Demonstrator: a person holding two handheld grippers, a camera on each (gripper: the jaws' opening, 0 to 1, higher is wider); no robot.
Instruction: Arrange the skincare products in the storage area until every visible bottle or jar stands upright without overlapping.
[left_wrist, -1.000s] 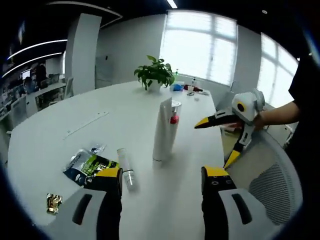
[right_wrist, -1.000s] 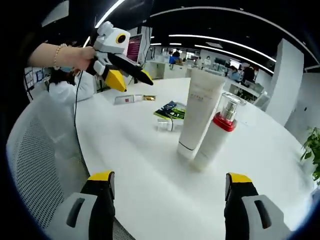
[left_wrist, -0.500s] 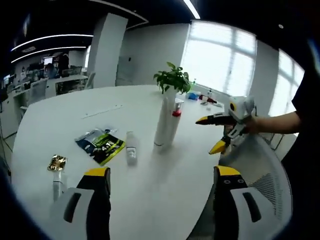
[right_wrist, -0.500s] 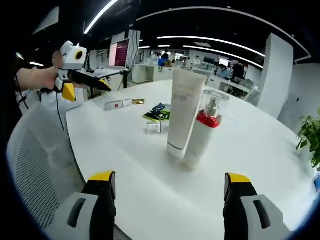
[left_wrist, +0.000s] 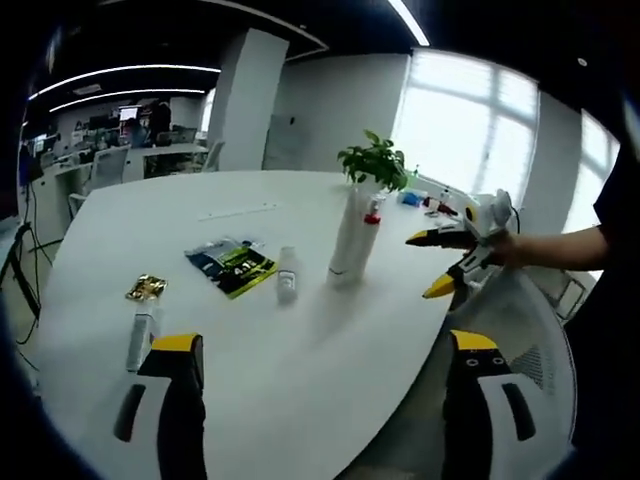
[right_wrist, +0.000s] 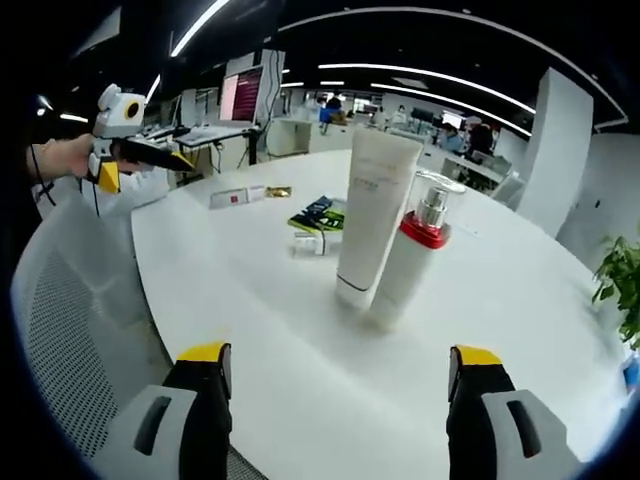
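The broad round tabletop (right_wrist: 250, 300) is plain white. On it, the tall squeeze tube (right_wrist: 372, 215) is white with a thin dark line near its foot and faint grey lettering. The pump bottle (right_wrist: 410, 270) beside it is white too, with a red collar and a clear cap over a silver pump. The flat sachet (left_wrist: 232, 267) is dark, blue-black, with a lime-green patch and white print. The small lying bottle (left_wrist: 288, 286) is clear to white. A crumpled wrapper (left_wrist: 146, 288) is gold. A slim lying tube (left_wrist: 140, 335) is white. The potted plant (left_wrist: 376, 162) has green leaves. The right gripper (right_wrist: 345, 385) has black fingers (right_wrist: 205, 400) tipped in yellow, on grey bodies; the left gripper (left_wrist: 325, 375) matches.
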